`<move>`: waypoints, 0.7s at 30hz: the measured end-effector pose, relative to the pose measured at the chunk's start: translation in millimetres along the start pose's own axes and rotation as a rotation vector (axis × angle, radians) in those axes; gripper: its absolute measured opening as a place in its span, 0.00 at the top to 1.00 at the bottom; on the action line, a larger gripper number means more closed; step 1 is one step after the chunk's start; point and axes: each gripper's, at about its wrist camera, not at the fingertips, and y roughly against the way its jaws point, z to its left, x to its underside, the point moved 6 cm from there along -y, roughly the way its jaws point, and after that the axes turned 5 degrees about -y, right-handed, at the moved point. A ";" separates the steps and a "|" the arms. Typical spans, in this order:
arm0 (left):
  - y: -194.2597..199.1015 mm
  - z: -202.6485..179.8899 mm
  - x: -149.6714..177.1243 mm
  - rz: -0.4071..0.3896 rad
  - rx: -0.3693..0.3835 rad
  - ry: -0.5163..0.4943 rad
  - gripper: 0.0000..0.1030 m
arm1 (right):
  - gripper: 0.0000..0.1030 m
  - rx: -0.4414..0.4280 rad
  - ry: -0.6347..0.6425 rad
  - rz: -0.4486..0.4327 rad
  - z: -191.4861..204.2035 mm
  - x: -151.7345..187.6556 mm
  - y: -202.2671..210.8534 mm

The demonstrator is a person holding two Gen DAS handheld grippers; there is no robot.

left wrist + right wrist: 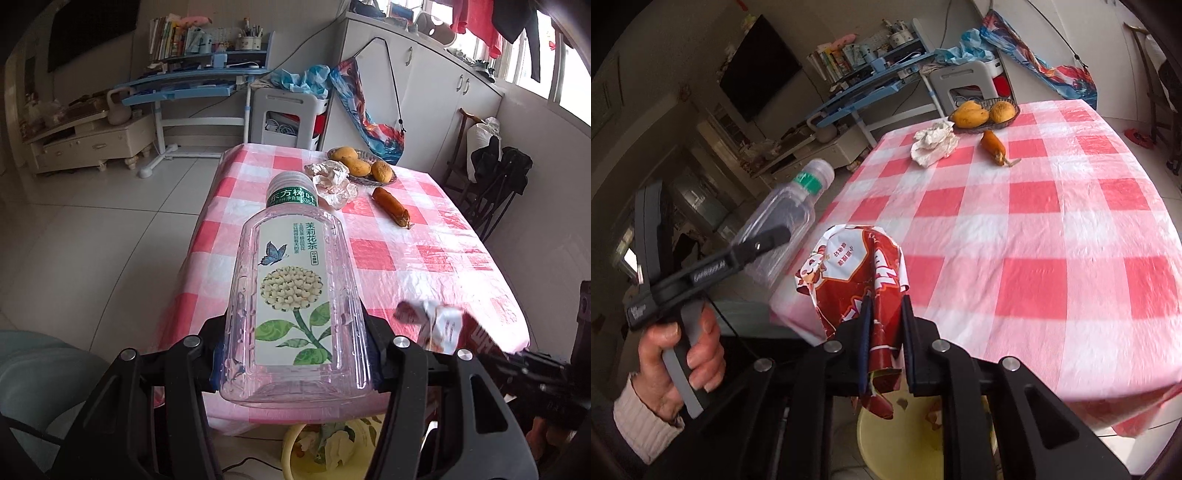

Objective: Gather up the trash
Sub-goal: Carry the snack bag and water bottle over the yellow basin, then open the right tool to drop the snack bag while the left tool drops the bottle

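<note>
Both grippers loaded, bin below, table not yet cleared.
The left gripper point(295, 354) clamps the empty bottle point(295, 295), the right gripper point(886, 332) pinches the red wrapper point(857, 273); crumpled tissue point(934, 144) remains on the table point(1052, 240).

The tea bottle point(295, 295) is clear glossy plastic; the snack wrapper point(857, 273) shiny foil; the checked tablecloth point(1052, 229) sheeny plastic; the tissue point(934, 144) crumpled paper.

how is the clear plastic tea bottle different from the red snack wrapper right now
The clear plastic tea bottle is rigid, capped and keeps its shape; the red snack wrapper is thin, crumpled and torn open. The bottle fills a widely spread left claw, while the right claw pinches the wrapper almost flat. Both are lifted off the checked table, above a yellow bin.
</note>
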 end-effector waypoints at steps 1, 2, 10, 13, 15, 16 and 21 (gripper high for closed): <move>4.0 -1.6 1.8 -0.005 -0.002 -0.006 0.48 | 0.85 0.013 0.032 0.015 5.7 10.0 1.3; 8.5 -2.6 4.1 -0.010 -0.003 -0.011 0.48 | 0.85 0.026 0.063 0.036 11.7 21.1 2.1; 36.1 -11.1 25.5 -0.026 0.014 -0.021 0.48 | 0.72 0.160 0.198 0.198 21.0 75.5 -23.8; 42.7 -14.9 34.3 -0.025 0.019 -0.028 0.48 | 0.59 0.165 0.160 0.173 13.3 71.1 -18.1; 45.6 -18.0 39.6 -0.022 0.024 -0.032 0.48 | 0.53 0.165 0.134 0.141 9.6 65.6 -11.8; 47.2 -19.3 42.2 -0.021 0.026 -0.035 0.48 | 0.52 0.164 0.125 0.125 9.0 63.8 -9.5; 53.0 -30.7 58.0 -0.004 0.048 -0.054 0.48 | 0.35 0.162 0.083 0.024 6.6 52.3 3.6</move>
